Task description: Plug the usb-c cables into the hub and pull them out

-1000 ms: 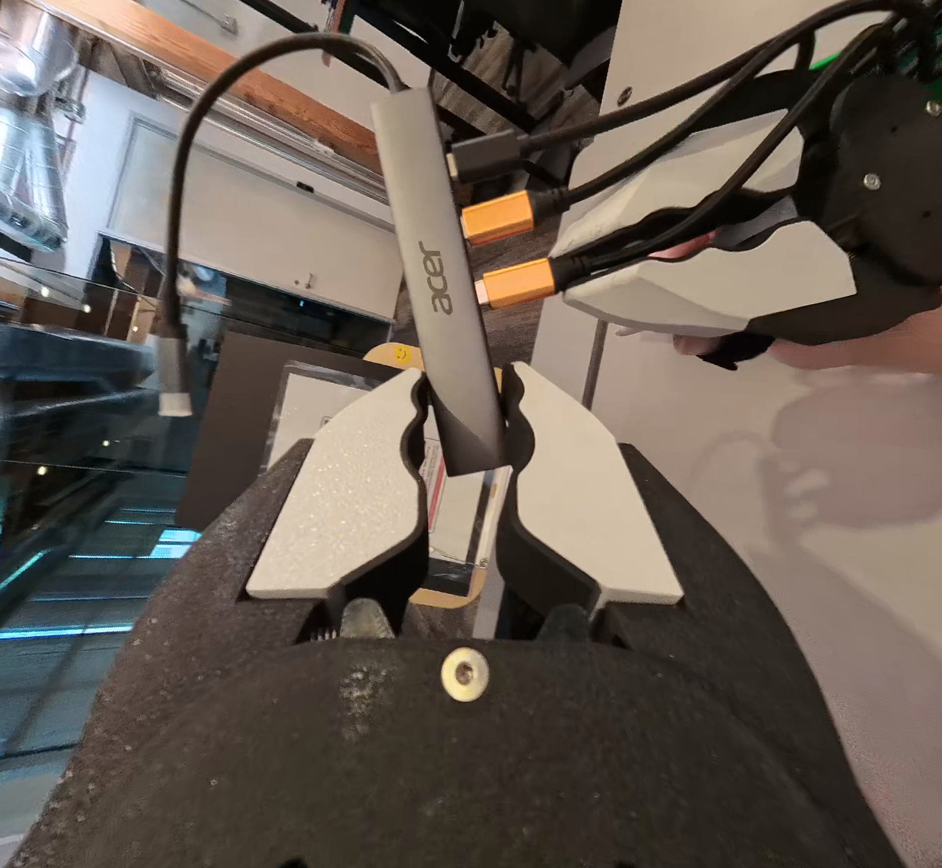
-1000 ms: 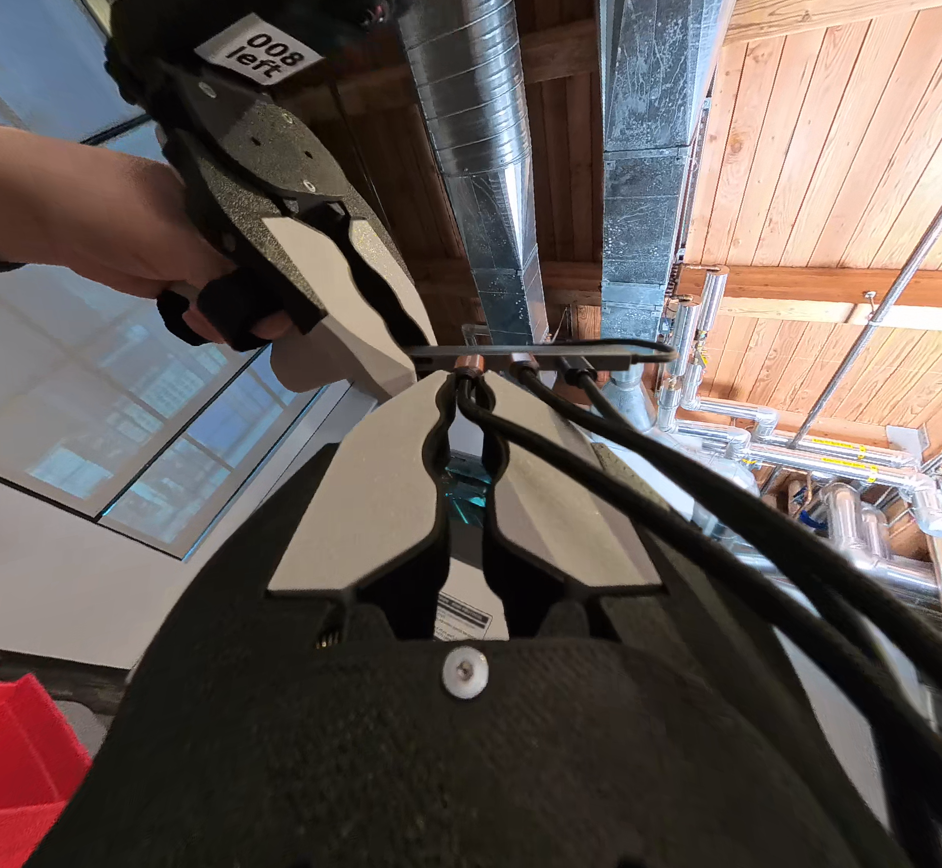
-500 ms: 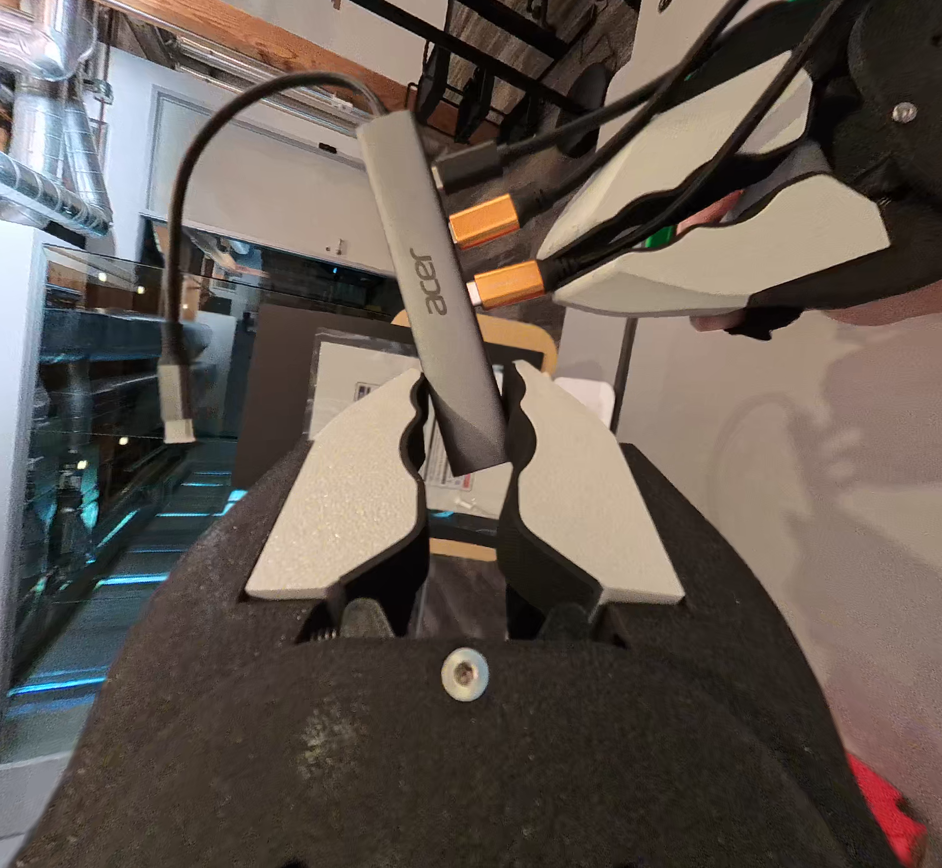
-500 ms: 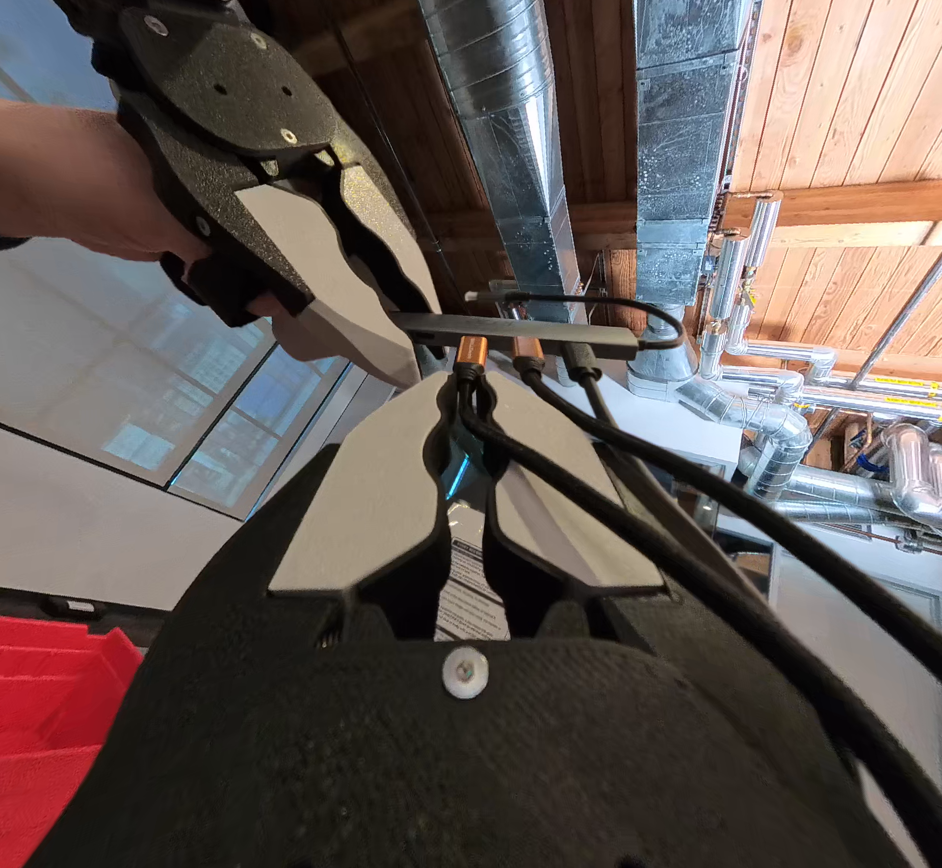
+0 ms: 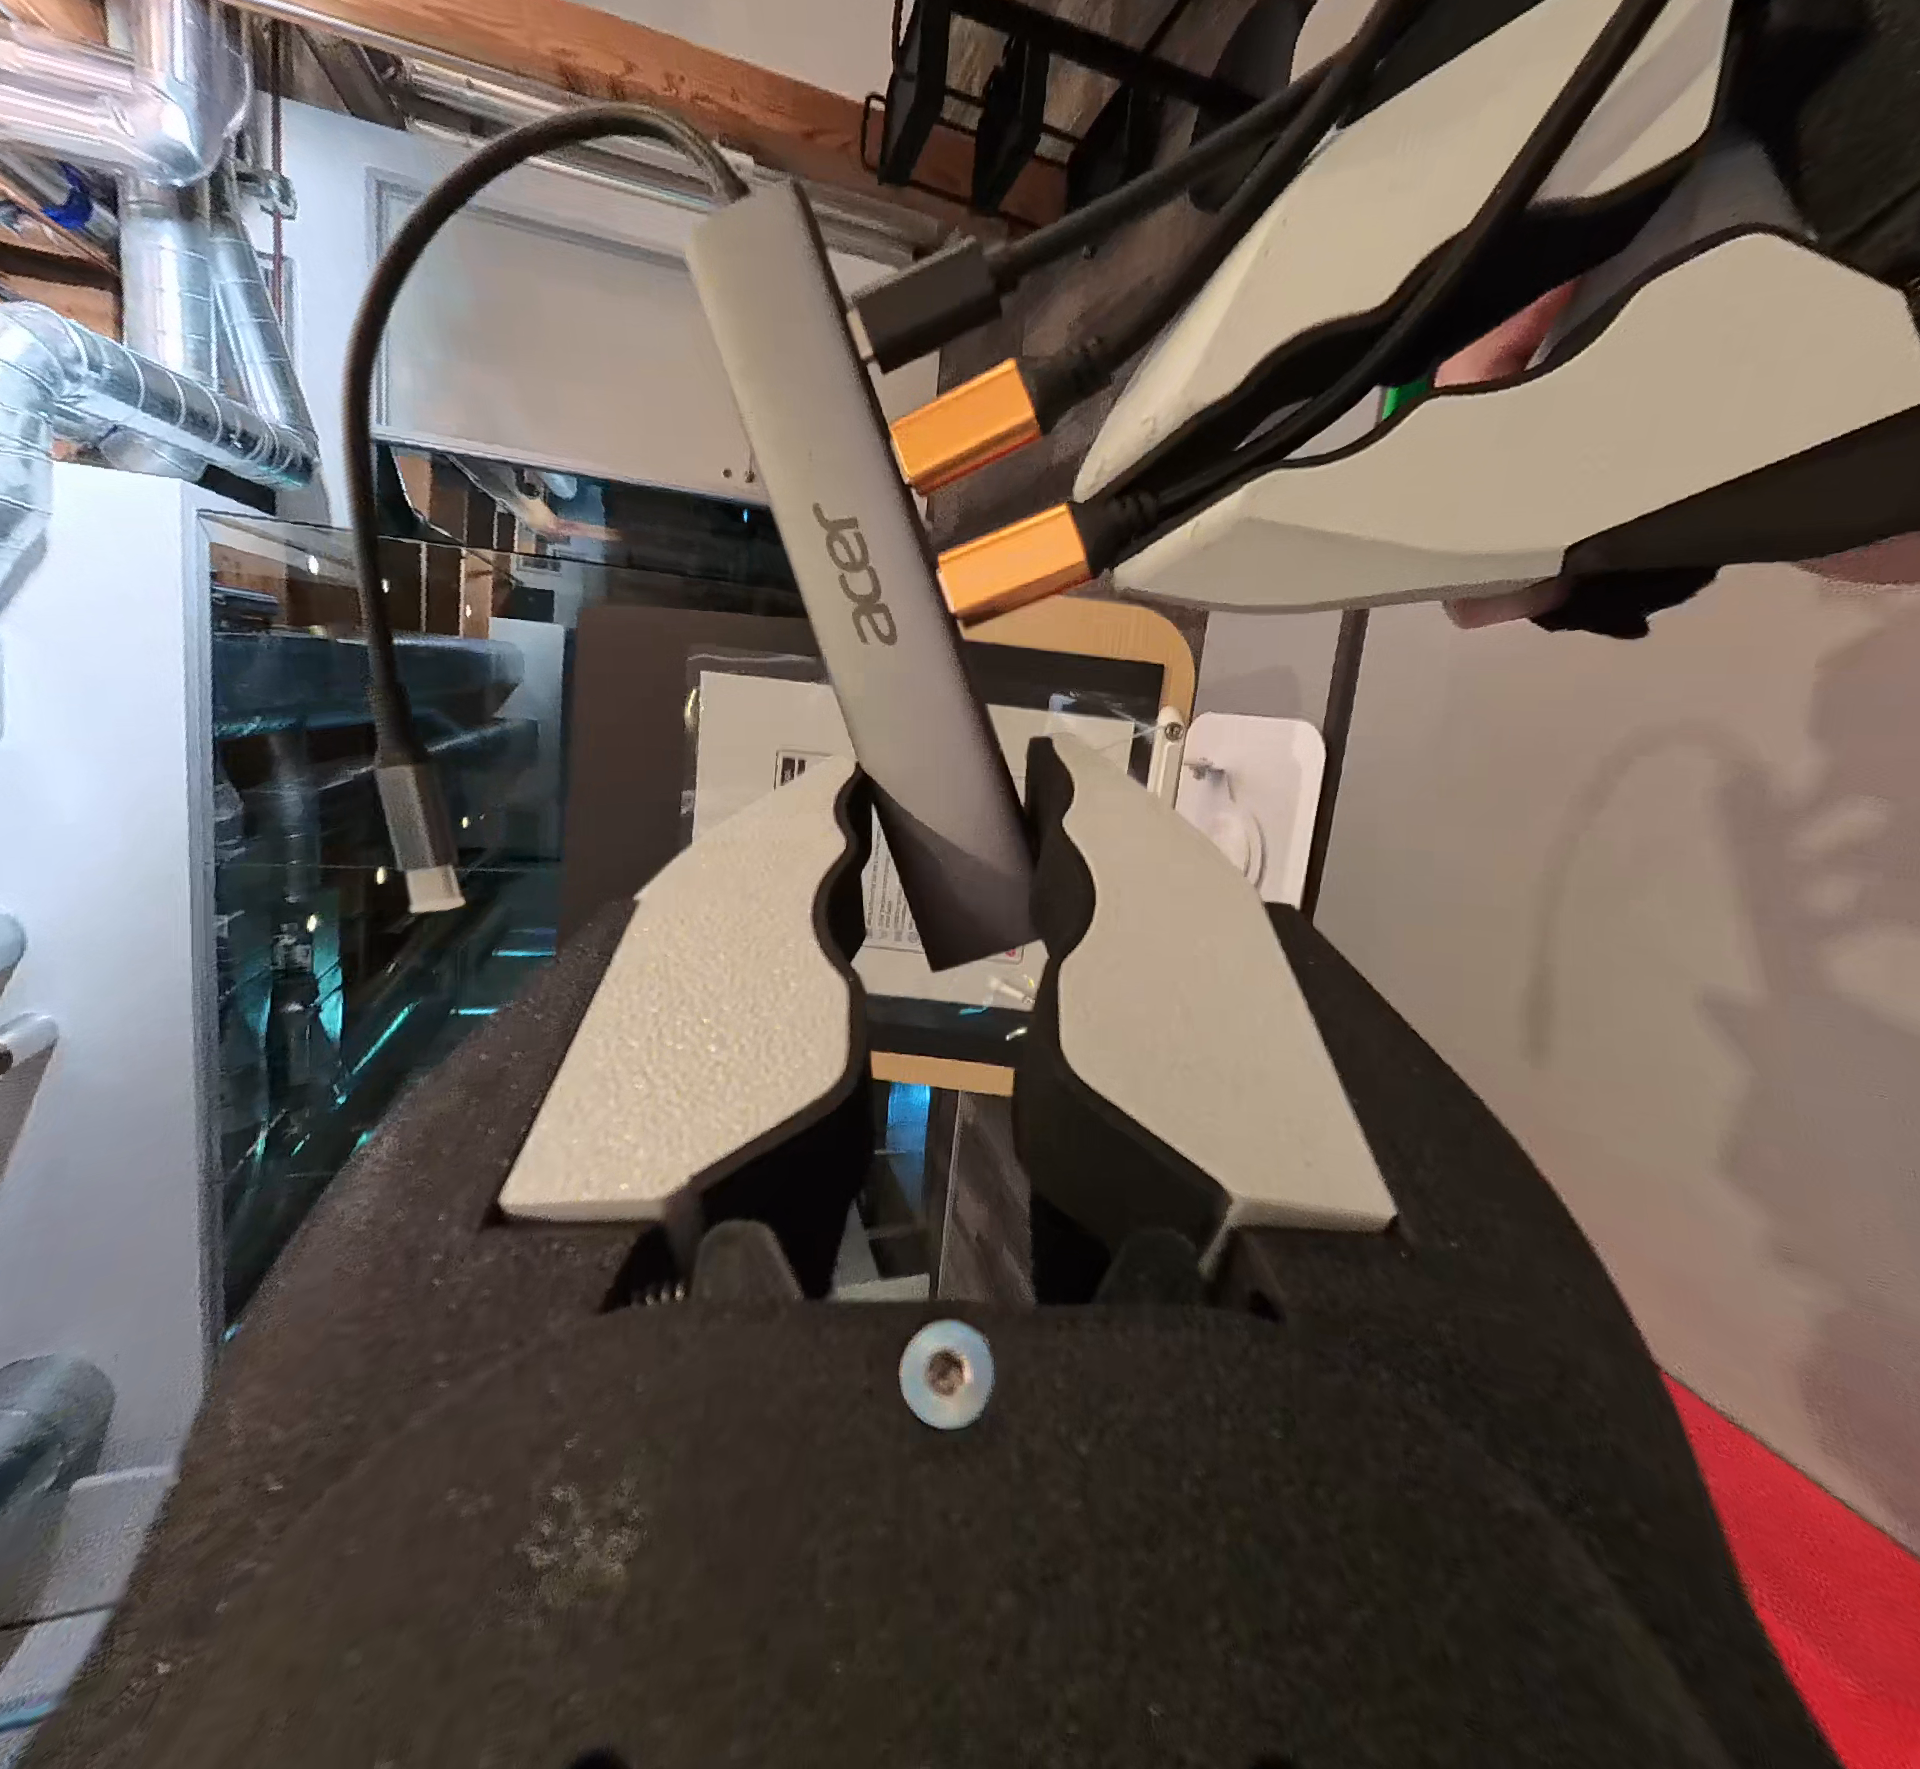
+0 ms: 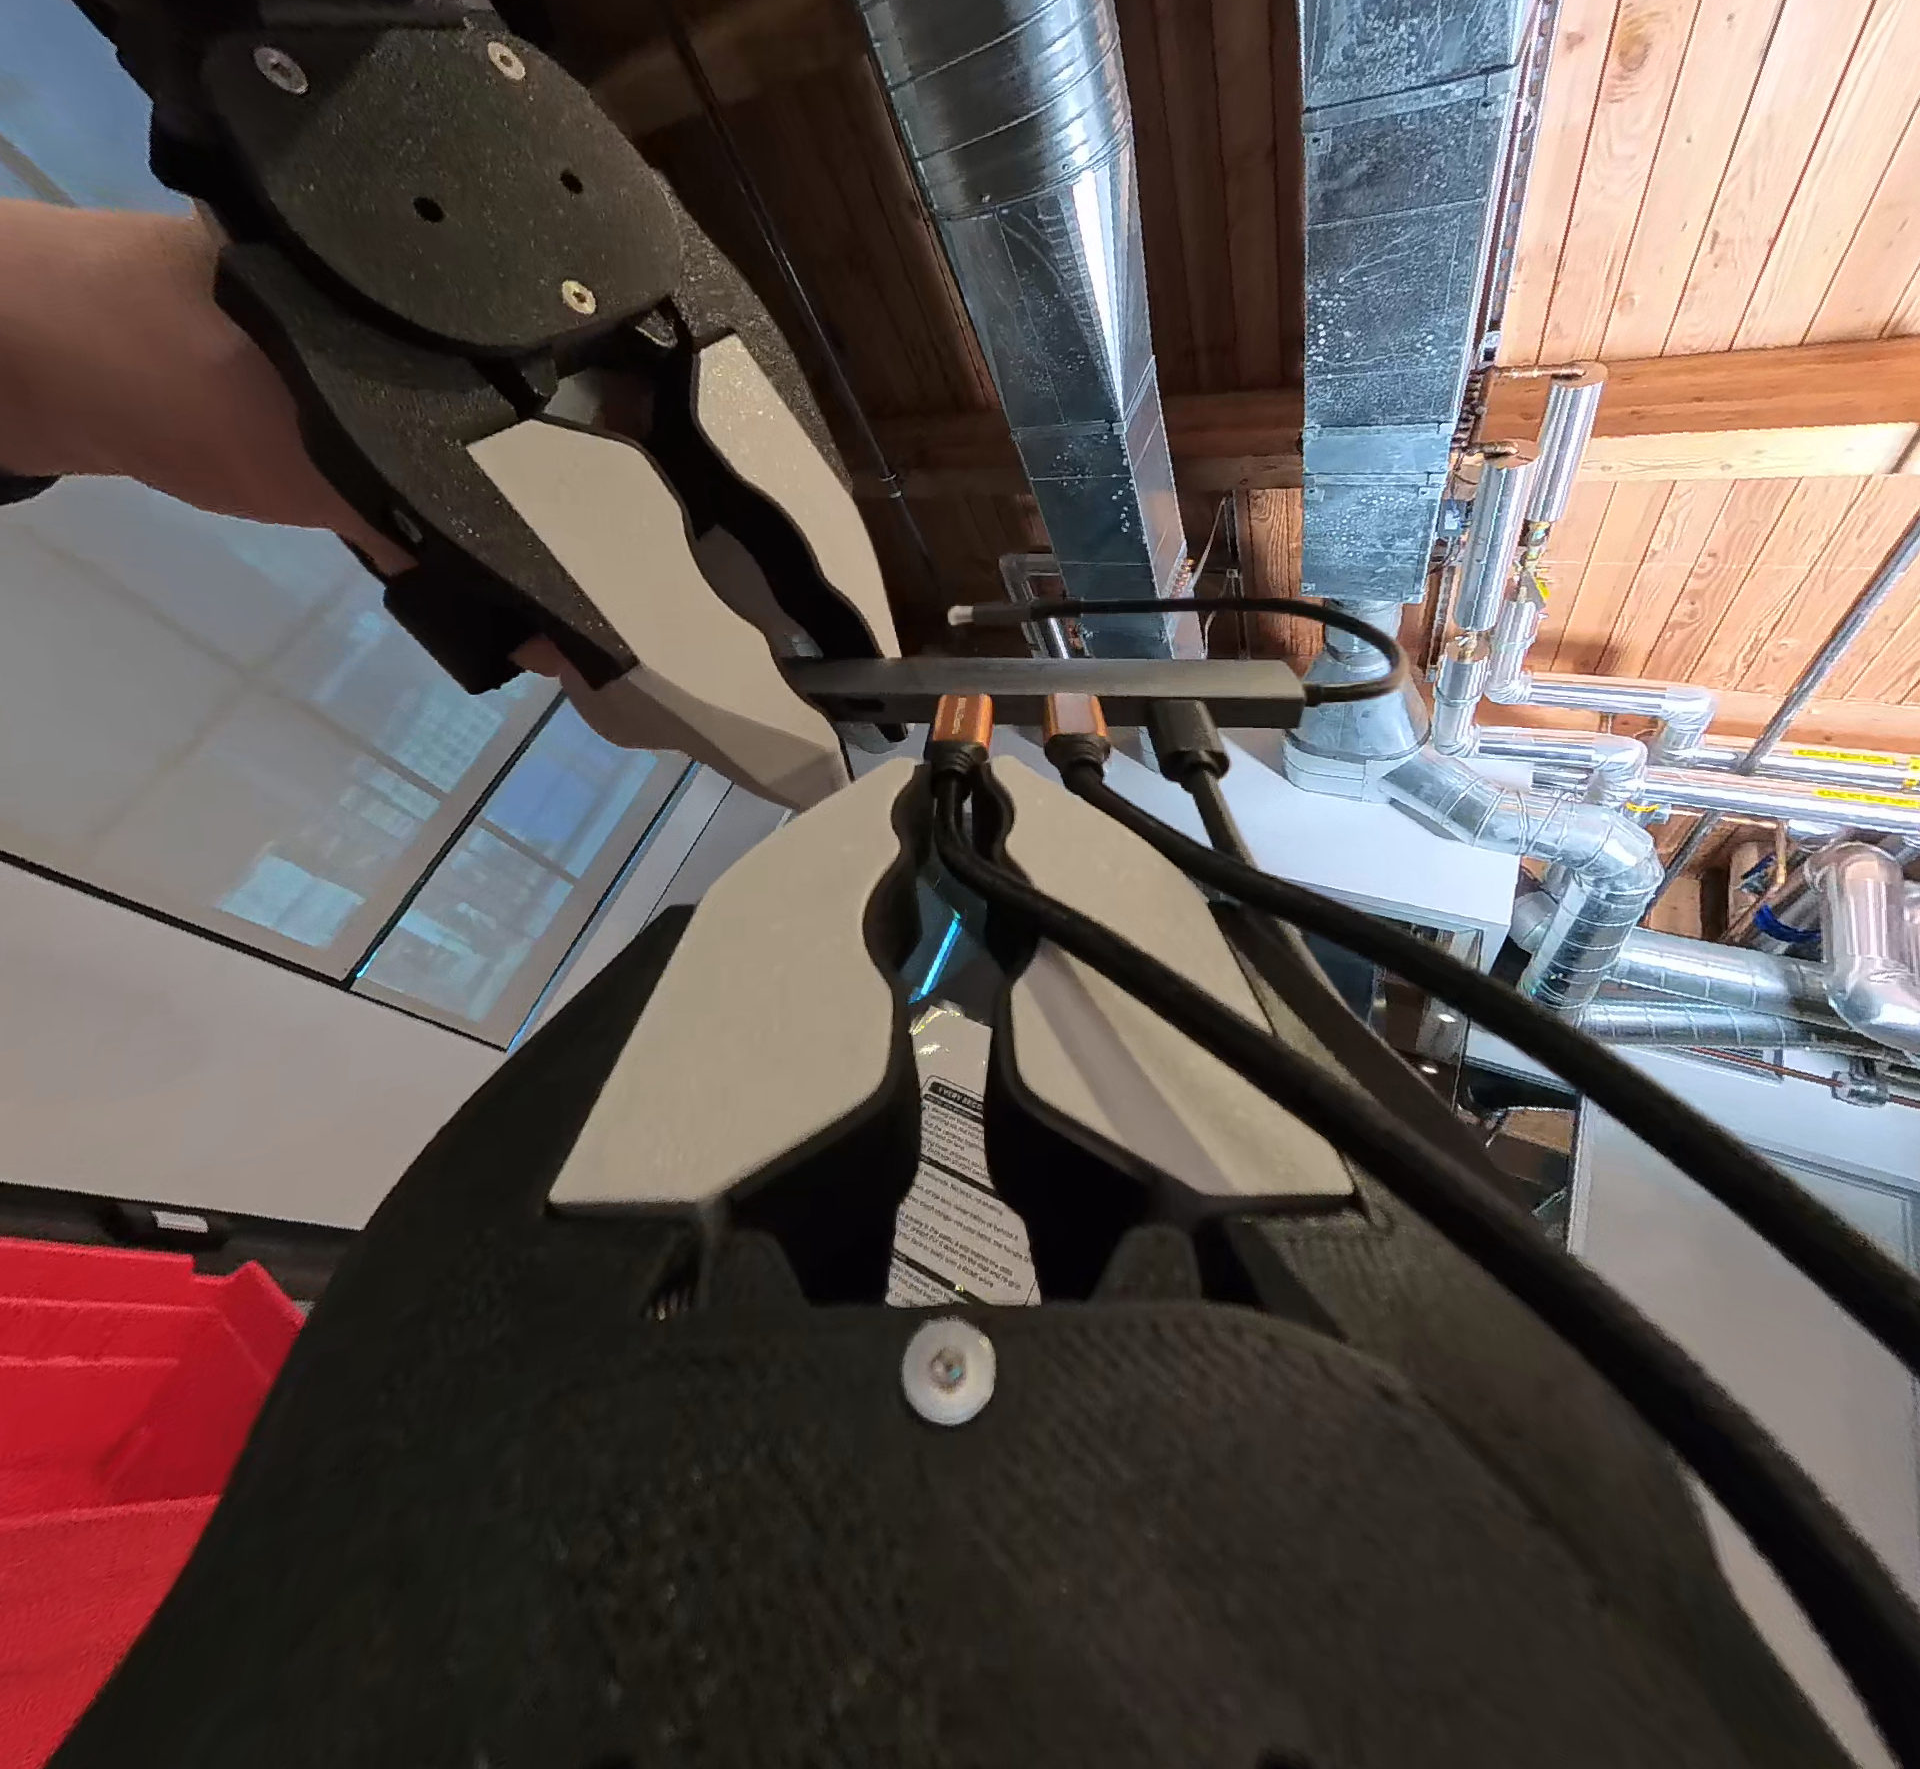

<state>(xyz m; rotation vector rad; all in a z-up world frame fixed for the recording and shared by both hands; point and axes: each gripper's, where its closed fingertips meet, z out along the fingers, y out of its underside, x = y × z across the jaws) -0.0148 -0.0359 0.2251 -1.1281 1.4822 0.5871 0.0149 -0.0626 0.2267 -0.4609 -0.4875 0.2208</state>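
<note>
A slim grey hub is held up in the air by its near end in my left gripper, which is shut on it. Its short pigtail cable loops left and hangs free. Three cables sit in its right side: a black plug and two orange plugs. My right gripper is shut on the black cable just behind the nearest orange plug. In the right wrist view the hub lies level, with the left gripper at its left end.
Both grippers point upward. Metal ducts and a wooden ceiling are overhead. A red bin is at lower left of the right wrist view. The other black cables trail over my right gripper's right side. A glass partition stands at left. Some 4 cm of space lies between my two pairs of fingers.
Both grippers have tilted and shifted together, so the background has swung. The hub, the three plugs and both grips look the same.
</note>
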